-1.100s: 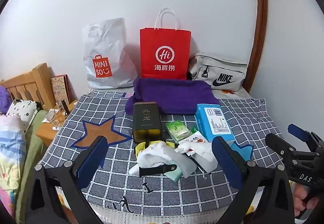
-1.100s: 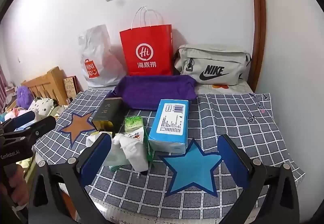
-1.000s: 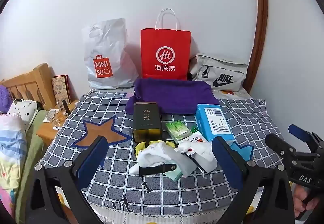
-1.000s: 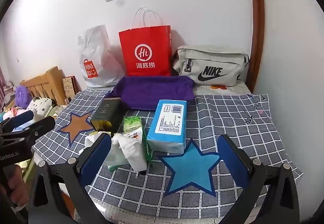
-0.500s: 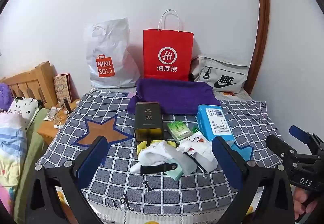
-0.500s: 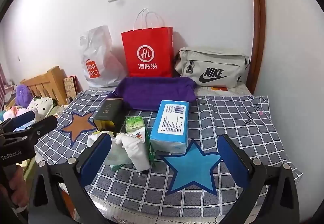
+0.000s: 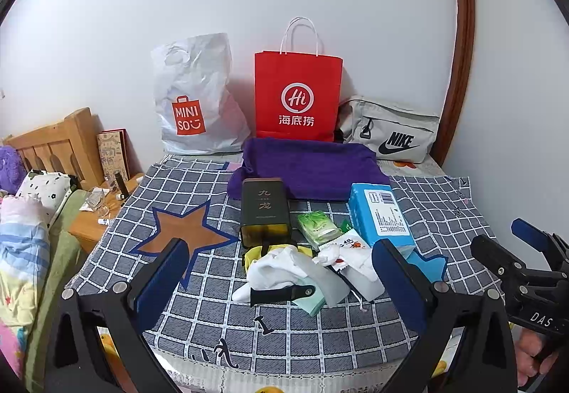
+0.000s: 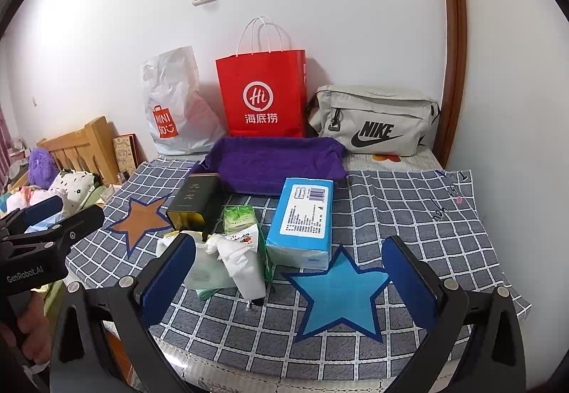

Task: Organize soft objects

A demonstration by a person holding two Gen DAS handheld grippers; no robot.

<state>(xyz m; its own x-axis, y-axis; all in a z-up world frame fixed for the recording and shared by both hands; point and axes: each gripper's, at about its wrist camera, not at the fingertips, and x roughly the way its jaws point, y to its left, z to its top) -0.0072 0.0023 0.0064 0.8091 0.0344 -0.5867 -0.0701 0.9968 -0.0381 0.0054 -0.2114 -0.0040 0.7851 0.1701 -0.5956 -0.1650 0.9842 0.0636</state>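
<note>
A pile of soft items lies mid-table: white cloths [image 7: 281,268] [image 8: 242,258], a pale green pack [image 7: 311,300], a green tissue pack [image 7: 316,224] [image 8: 240,217] and a blue tissue pack [image 7: 378,213] [image 8: 304,215]. A folded purple towel [image 7: 309,167] [image 8: 277,163] lies behind, next to a dark tin box [image 7: 264,210] [image 8: 195,201]. My left gripper [image 7: 281,279] is open and empty, hovering before the pile. My right gripper [image 8: 290,272] is open and empty, over the blue star, right of the pile.
A MINISO plastic bag [image 7: 193,98], a red paper bag [image 7: 297,96] and a grey Nike bag [image 7: 391,132] stand against the wall. The checked cloth [image 8: 409,215] covers the table. A wooden bed frame [image 7: 53,144] and bedding lie to the left.
Both grippers have shifted slightly; the views drift a little. Both stay open and nothing on the table has moved.
</note>
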